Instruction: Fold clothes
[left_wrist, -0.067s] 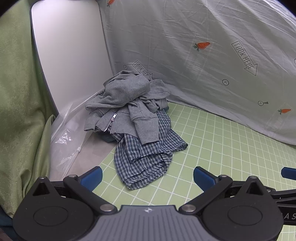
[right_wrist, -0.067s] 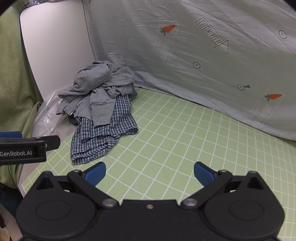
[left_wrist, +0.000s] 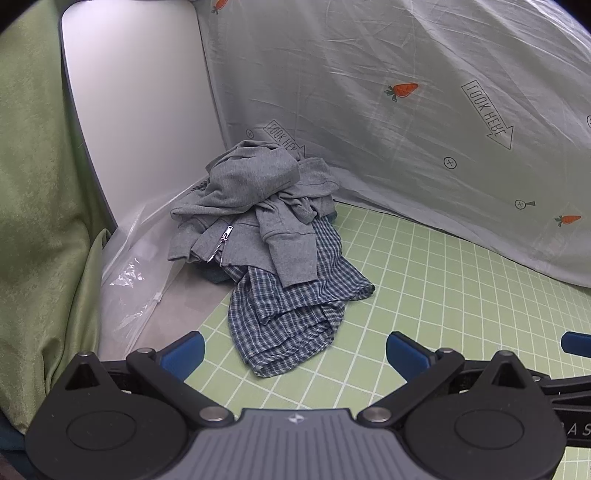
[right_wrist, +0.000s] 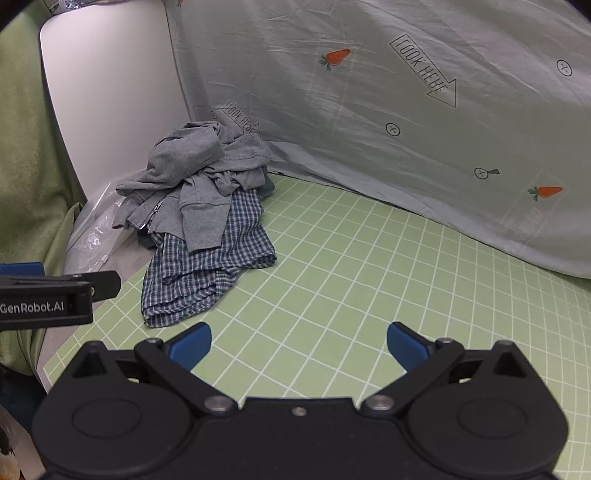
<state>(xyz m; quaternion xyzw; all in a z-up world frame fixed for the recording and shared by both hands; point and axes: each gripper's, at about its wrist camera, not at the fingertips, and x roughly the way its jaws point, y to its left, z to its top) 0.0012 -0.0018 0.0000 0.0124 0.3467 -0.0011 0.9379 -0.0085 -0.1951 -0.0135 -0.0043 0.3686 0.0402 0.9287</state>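
- Clothes lie in one crumpled heap on the green grid mat (left_wrist: 424, 295), ahead of the left gripper (left_wrist: 294, 350) and slightly to its left; from the right gripper (right_wrist: 298, 341) the heap sits farther ahead and well to the left.
- On top is a grey zip sweatshirt (left_wrist: 255, 199), bunched, its metal zipper pull (left_wrist: 226, 233) showing and one cuffed sleeve (left_wrist: 291, 251) hanging down the front.
- Under it a blue-and-white checked shirt (left_wrist: 291, 314) spreads toward the grippers in loose folds, its hem rumpled.
- A dark blue edge of cloth peeks out beneath; what it is cannot be told.
- Clear plastic bag (left_wrist: 129, 273) lies just left of the heap.
- Carrot-print grey sheet (left_wrist: 369, 110) hangs behind.
- Both grippers hover with jaws spread wide, holding nothing, apart from the clothes.
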